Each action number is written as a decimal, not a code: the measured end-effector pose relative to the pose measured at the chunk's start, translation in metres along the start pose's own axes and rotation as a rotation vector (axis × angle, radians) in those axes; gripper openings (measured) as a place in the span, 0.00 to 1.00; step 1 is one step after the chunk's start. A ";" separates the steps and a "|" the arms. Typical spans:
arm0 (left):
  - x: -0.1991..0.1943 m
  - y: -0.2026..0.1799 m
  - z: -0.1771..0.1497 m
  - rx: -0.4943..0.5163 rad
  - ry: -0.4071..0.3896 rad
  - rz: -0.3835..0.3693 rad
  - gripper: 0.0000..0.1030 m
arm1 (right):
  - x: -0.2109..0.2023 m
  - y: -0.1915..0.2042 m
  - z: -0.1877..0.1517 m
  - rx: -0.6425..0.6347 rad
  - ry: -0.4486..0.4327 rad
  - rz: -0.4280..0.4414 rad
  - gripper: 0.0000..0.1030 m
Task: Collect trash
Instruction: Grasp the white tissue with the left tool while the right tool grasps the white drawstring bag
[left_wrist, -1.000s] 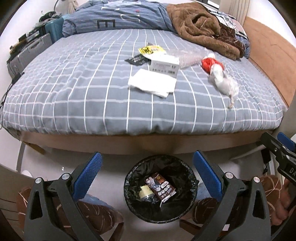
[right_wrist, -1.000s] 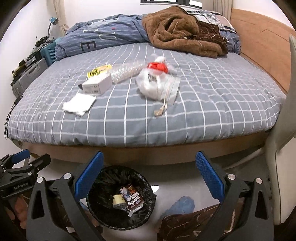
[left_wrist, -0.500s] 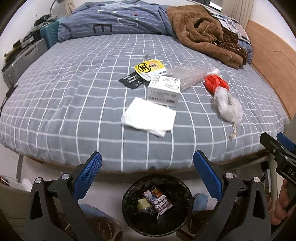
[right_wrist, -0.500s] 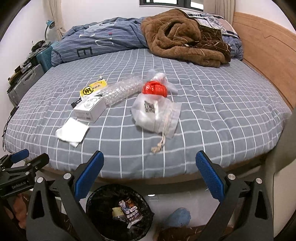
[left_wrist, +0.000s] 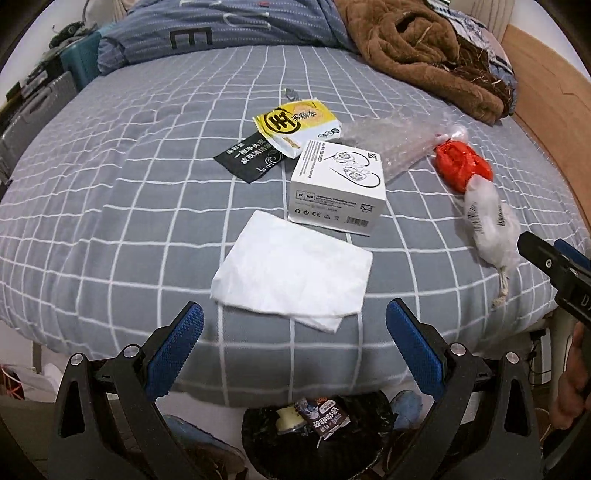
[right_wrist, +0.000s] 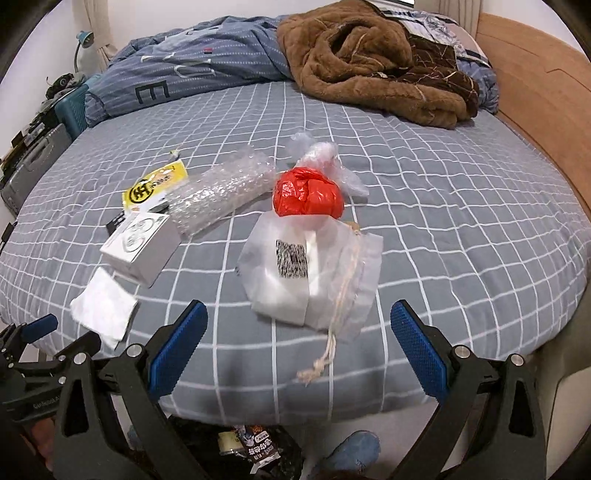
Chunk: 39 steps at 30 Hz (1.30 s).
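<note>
**Both Grippers Open Over a Littered Bed**

While the left hand-held gripper (left_wrist: 293, 341) hangs with its blue pads spread wide and nothing between them, a white tissue (left_wrist: 291, 275) lies flat on the grey checked bed (left_wrist: 110, 206) just ahead of it. Behind the tissue stands a white box (left_wrist: 338, 190), with a black sachet (left_wrist: 251, 158) and a yellow packet (left_wrist: 295, 123) beyond. A roll of bubble wrap (left_wrist: 395, 142) lies to the right, then a red bag (right_wrist: 308, 192) touching a clear drawstring pouch (right_wrist: 314, 275) holding something white. That pouch sits straight before the right hand-held gripper (right_wrist: 299, 345), likewise wide open and empty. Below the bed edge, a black-lined bin (left_wrist: 369, 410) holds a dark wrapper (left_wrist: 325, 419) and a pale round item.
</note>
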<state>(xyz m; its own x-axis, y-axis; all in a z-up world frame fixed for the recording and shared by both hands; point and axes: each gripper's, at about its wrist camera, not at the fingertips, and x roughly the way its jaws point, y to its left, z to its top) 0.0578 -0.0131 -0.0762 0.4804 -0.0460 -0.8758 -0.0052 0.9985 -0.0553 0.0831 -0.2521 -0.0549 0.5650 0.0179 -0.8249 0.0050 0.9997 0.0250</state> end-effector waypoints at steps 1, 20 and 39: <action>0.005 -0.001 0.002 0.002 0.004 0.001 0.94 | 0.003 0.000 0.002 -0.001 0.002 0.001 0.93; 0.052 -0.011 0.010 0.029 0.084 0.045 0.71 | 0.070 -0.001 0.020 0.053 0.130 0.020 0.77; 0.028 -0.015 0.000 0.039 0.053 -0.048 0.05 | 0.056 -0.002 0.013 0.021 0.128 0.016 0.36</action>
<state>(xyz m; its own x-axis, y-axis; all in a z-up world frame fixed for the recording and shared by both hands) 0.0715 -0.0290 -0.0995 0.4320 -0.0941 -0.8969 0.0513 0.9955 -0.0797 0.1258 -0.2533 -0.0938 0.4552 0.0374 -0.8896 0.0149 0.9987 0.0496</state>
